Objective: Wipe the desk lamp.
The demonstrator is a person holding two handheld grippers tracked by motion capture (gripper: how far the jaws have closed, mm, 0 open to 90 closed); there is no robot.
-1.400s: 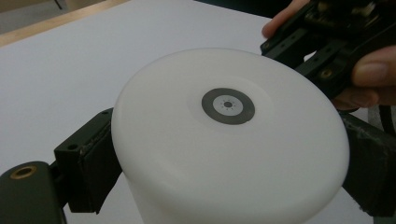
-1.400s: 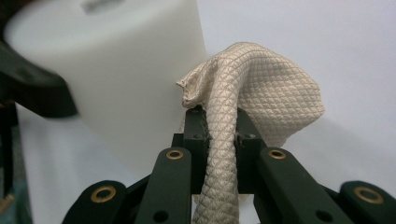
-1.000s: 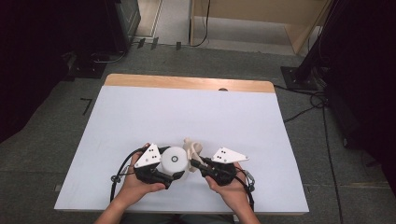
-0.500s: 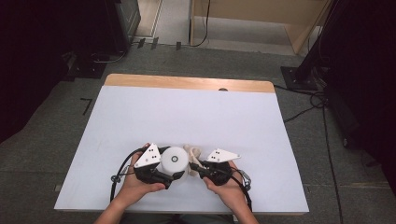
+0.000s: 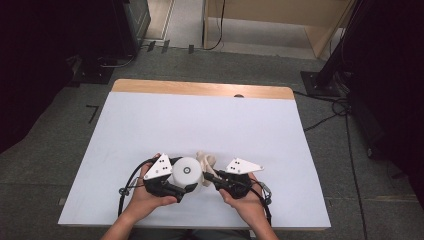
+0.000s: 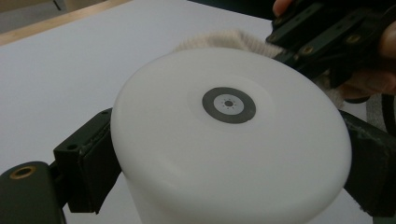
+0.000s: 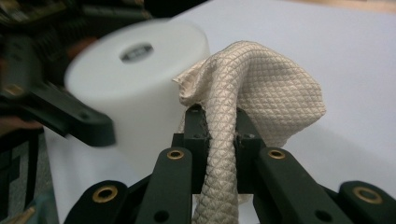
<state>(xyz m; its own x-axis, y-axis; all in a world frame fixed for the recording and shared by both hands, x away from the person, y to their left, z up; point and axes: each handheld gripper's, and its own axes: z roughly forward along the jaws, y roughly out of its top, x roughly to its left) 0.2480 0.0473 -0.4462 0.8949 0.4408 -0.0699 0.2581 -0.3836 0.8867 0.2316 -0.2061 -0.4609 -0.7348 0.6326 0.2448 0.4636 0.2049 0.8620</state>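
On the left, the left gripper [image 5: 186, 189] sits low over the near part of the pale lilac tabletop [image 5: 150, 125], its two black jaws clamped on either side of a smooth white plastic cylinder [image 5: 186, 171] that has a small grey ring mark on its flat top; in the left gripper view the pads press against the cylinder's [image 6: 224, 140] wall at both sides, so it is gripping that cylinder. The person's left hand [image 5: 145, 197] wraps the gripper body, with a black cable looping out toward the table's near left. Just right of the cylinder, and touching its side, a beige quilted cloth [image 5: 206, 161] stands bunched up. The right gripper [image 5: 210, 176] has its jaws pinched tight on a fold of that cloth; the right gripper view shows the cloth [image 7: 252, 93] rising between the closed pads and draping over against the cylinder [image 7: 135, 88]. The person's right hand [image 5: 245, 197] holds it, close to the table's near edge. The two grippers are nearly nose to nose. Beyond them the tabletop lies wide and bare up to the wooden strip [image 5: 200, 89] along the far edge, with free space left and right as well.
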